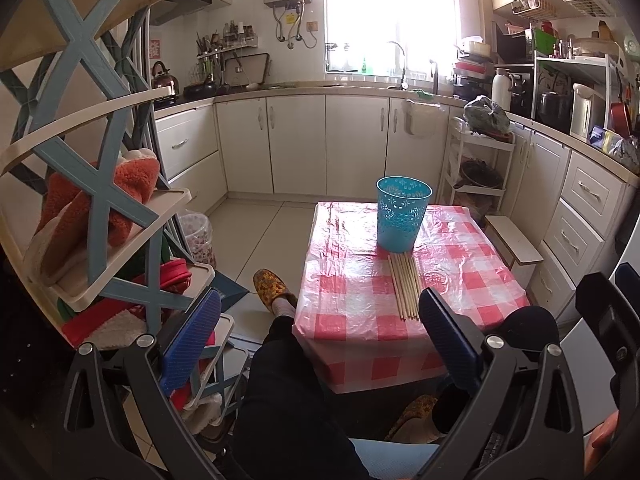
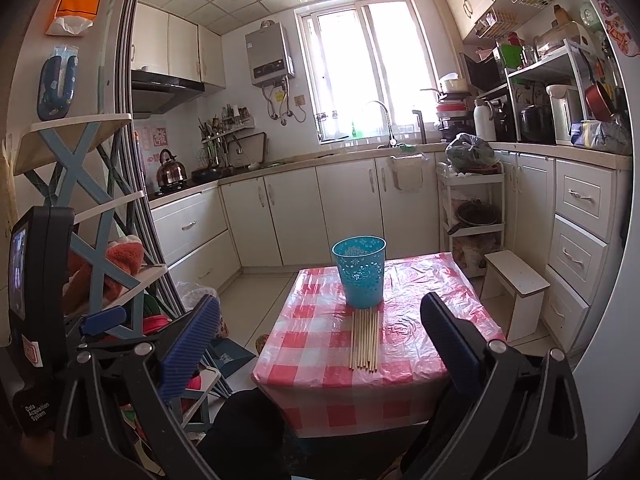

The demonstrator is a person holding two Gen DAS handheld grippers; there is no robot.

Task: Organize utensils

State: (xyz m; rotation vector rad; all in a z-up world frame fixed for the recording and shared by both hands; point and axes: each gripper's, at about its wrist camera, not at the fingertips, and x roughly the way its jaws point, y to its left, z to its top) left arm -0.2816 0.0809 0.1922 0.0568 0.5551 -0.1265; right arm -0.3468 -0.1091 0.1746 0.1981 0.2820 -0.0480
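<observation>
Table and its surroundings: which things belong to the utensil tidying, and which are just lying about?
For the job:
chopsticks, in a row on the table
blue cup, upright behind them
left gripper and right gripper, both open

Lying about:
white stool
kettle
shoe rack

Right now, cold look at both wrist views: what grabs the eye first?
The red-checked table in mid-floor, with a blue basket upright on it. A neat row of chopsticks lies flat just in front of the basket, on the near side. Both grippers, left and right, hang open and empty short of the table.
</observation>
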